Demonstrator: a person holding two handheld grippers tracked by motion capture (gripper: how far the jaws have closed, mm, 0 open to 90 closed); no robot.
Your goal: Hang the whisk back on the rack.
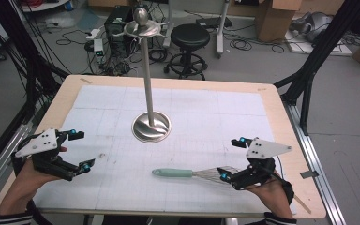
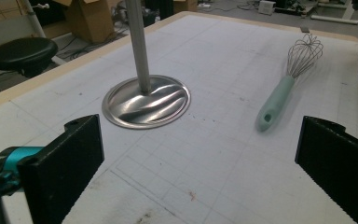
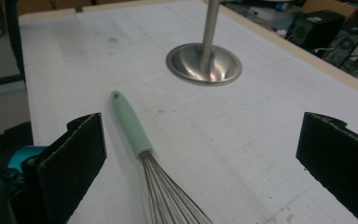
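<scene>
The left gripper (image 1: 80, 150) hovers over the left part of the table (image 1: 65, 93), jaws spread wide and holding nothing; in the left gripper view its two black pads frame bare mat. It has no work to do on this step, so the best it can do is hold off to the side, well apart from the stand and the whisk.

At the middle stands the steel utensil stand (image 1: 151, 125), a round base with a tall upright post and hooks at the top. Its base looks light enough to slide or tip, so any approach should pass in front of it, not across the post.

To the right of that, nearer the person, the whisk (image 1: 183, 173) lies flat on the white mat, mint-green handle pointing left, wire loops pointing right toward the right gripper (image 1: 232, 159). That gripper is also spread open and empty, its lower jaw just beside the wires. In the right gripper view the handle (image 3: 130, 123) runs between the jaws but off toward the left pad.

The step in hand looks like picking up the whisk. I would shift the right gripper forward to centre the handle, lower it until the pads straddle the handle, not the springy wires, then close squarely near the collar
</scene>
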